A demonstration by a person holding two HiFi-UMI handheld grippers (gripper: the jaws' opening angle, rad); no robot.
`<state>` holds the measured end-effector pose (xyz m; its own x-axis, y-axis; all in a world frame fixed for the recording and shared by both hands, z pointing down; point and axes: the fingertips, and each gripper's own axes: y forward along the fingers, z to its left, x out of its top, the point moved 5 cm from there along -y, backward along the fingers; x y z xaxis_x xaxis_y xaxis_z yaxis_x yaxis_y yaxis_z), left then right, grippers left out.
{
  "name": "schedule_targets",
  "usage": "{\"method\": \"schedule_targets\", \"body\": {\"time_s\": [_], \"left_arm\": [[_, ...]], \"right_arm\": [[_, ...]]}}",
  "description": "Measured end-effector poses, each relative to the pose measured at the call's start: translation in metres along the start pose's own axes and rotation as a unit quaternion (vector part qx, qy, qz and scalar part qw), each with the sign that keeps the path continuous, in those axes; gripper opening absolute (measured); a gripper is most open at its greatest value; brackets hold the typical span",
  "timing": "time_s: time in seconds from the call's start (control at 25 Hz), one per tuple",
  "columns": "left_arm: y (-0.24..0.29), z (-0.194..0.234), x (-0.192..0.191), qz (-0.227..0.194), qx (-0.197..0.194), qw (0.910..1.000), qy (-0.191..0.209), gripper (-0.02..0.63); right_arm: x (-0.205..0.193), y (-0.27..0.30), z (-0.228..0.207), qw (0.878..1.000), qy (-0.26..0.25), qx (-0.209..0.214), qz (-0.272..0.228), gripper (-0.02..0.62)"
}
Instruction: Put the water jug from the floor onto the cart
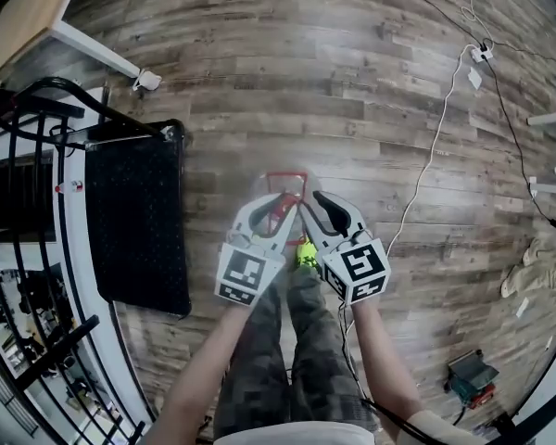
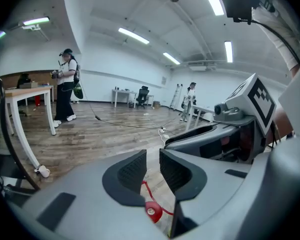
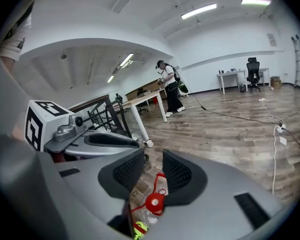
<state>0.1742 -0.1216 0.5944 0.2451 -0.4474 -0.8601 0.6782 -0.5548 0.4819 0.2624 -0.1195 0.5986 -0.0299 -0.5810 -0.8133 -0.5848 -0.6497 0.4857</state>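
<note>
The water jug stands on the wooden floor right under both grippers; only its red carry handle (image 1: 285, 176), red cap (image 2: 152, 211) and a yellow-green label (image 1: 306, 253) show. My left gripper (image 1: 276, 209) hangs above the cap, jaws a little apart, with nothing between the pads. In the left gripper view the handle (image 2: 146, 189) and cap lie below the gap (image 2: 153, 166). My right gripper (image 1: 321, 204) sits close beside it, also slightly open and empty. Its own view shows the cap (image 3: 155, 202) beneath the gap (image 3: 154, 169). The jug's body is hidden.
The cart (image 1: 134, 216), a flat black platform with a black tube handle (image 1: 37, 95), stands just left of the jug. A white-legged table (image 1: 83, 43) is behind it. Cables (image 1: 435, 146) cross the floor at right. A person (image 2: 65, 86) stands farther off.
</note>
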Motion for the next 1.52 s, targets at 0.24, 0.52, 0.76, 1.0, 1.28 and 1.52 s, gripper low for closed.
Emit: {"method": "schedule_targets", "body": {"time_s": [0.24,0.52,0.76,1.0,1.28,1.52], "left_arm": [[0.026,0.012,-0.041,0.018,0.019,0.9996,-0.01,0.088],[0.051,0.032,-0.082,0.031,0.037,0.9986,-0.024,0.12],[0.065,0.046,-0.098,0.038,0.045,0.9979,-0.026,0.133],[0.079,0.054,-0.119,0.048,0.051,0.9972,-0.024,0.14],[0.094,0.073,-0.15,0.072,0.063,0.9953,-0.015,0.146],[0.102,0.088,-0.167,0.081,0.064,0.9944,-0.022,0.147]], "right_arm": [[-0.04,0.026,-0.02,1.0,0.01,-0.01,0.016,0.103],[-0.077,0.054,-0.036,0.999,0.014,-0.013,0.033,0.11],[-0.091,0.071,-0.047,0.999,0.011,-0.017,0.04,0.112],[-0.113,0.085,-0.057,0.998,0.016,-0.03,0.052,0.126],[-0.139,0.105,-0.072,0.996,0.025,-0.044,0.071,0.141],[-0.145,0.121,-0.079,0.996,0.028,-0.052,0.073,0.141]]}}
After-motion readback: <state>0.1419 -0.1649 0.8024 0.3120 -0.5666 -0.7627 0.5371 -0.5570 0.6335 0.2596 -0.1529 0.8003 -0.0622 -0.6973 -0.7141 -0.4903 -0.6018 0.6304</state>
